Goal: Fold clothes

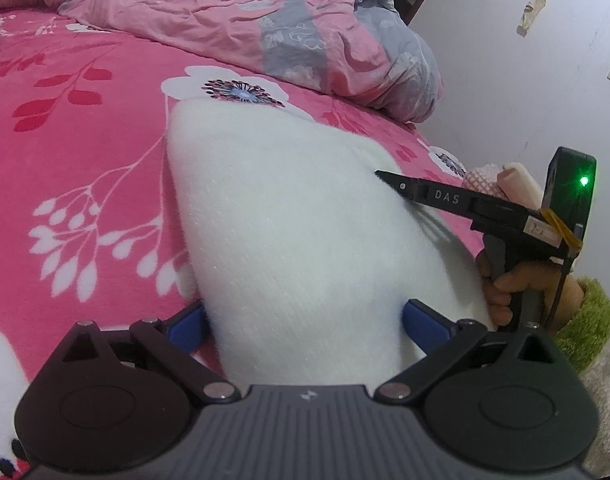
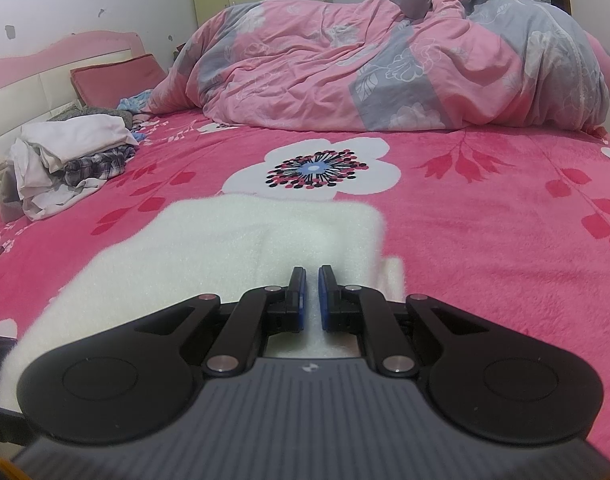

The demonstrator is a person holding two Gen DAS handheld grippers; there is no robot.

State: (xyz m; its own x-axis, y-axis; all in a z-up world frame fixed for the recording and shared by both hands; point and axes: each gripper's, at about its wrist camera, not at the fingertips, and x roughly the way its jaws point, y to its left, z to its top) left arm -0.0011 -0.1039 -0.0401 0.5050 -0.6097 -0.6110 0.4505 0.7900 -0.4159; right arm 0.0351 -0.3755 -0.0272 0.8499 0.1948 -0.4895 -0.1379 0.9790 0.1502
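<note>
Lying flat on the pink flowered bed (image 2: 485,240) in the lower middle of both frames: white fluffy garment (image 1: 289,216), a fold of it running up between the wide-apart blue pads of the left gripper (image 1: 305,320), neither pad visibly pressing on it. Near the right edge of the left wrist view, right gripper (image 1: 379,174) reaching in over the garment's right border, jaws nearly together with white fabric between the pads (image 2: 301,300), apparently pinched. Soft, fuzzy, finely ribbed cloth, plain white, folded to a long rounded shape narrowing toward the printed flower (image 2: 313,168)
</note>
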